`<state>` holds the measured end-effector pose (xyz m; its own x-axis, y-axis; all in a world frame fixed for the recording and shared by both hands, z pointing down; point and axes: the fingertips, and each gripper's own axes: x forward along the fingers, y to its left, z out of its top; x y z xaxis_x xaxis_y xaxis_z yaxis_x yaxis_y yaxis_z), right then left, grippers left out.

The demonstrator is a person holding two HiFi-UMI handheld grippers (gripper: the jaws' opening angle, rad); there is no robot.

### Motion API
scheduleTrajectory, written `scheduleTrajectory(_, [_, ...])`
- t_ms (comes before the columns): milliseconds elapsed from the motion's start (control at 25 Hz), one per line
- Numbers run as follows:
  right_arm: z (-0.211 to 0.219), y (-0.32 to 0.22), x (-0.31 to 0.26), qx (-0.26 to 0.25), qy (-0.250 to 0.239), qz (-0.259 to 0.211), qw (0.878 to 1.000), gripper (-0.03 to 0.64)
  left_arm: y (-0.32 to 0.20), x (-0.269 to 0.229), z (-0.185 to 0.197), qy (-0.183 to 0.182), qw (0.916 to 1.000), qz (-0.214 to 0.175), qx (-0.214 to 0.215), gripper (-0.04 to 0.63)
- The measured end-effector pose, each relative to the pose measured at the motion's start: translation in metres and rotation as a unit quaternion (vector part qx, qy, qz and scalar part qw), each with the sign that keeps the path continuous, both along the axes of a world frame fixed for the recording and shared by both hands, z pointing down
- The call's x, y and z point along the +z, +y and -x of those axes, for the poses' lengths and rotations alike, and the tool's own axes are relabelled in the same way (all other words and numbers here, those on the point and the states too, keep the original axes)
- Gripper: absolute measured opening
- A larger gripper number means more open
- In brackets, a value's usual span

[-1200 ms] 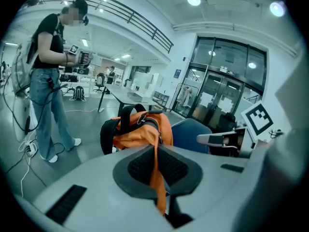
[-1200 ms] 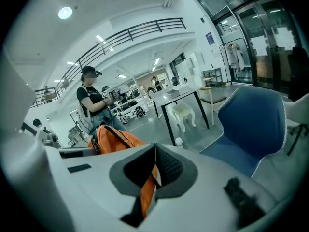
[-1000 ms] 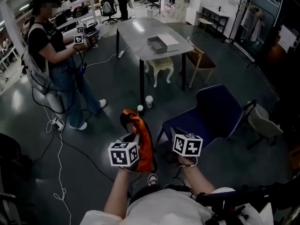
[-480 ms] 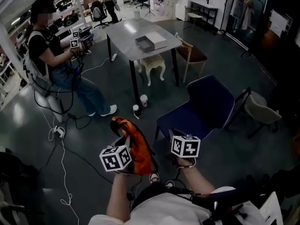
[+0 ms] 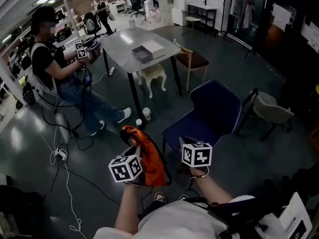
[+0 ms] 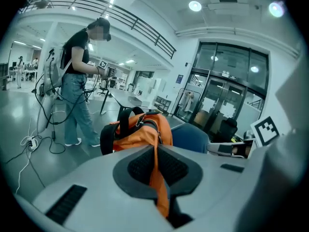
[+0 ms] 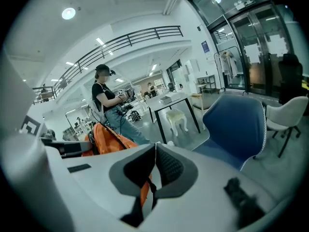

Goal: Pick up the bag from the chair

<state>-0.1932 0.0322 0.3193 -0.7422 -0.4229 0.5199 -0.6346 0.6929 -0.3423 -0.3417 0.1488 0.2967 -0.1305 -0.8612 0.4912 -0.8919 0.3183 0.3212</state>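
Clamping left gripper (image 6: 155, 151): pinching the orange strap of the bag (image 5: 152, 158) between shut pads; keeping the same bite as a second ago, not loosening.
Right gripper (image 7: 154, 151): pressing its jaws together too, with an orange strip and a black cord of the bag trailing out beneath the pads; apparently sharing the load.
Bag: hanging in the air between the two grippers, left of the chair, touching neither seat nor floor; staying level with a second ago, drifting only a little sideways with both hands.
Chair (image 5: 214, 103): standing just beyond the right gripper, showing a bare blue seat; sliding left in the head view, probably through a turn of the head, not a move of the chair.
Change: altering nothing in either grip; shifting mostly the outlook, with everything far off sliding left.
Meaning for the task: looking as good as done, judging by the bare seat and the hanging bag; calling only for a steady hold.
Cups (image 5: 146, 113): sitting on the floor past the bag, beside a table leg.
Table (image 5: 119, 46): standing farther off, carrying a flat box (image 5: 147, 50).
Person (image 5: 50, 63): standing at the far left, holding another pair of grippers, striding wider than a second ago.
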Motion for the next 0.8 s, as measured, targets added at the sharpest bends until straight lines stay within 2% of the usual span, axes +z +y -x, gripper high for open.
scheduleTrajectory(320, [0.016,-0.008,-0.016,0.006,0.013,-0.041,0.999,0.032,-0.023,-0.007,0.001,-0.003,0.9991,-0.011,0.04,0.021])
scheduleTrajectory(800, [0.011,-0.011,-0.018,0.04,0.003,-0.031,0.999,0.032,-0.031,-0.015,0.007,0.005,0.9981,-0.023,0.057,0.021])
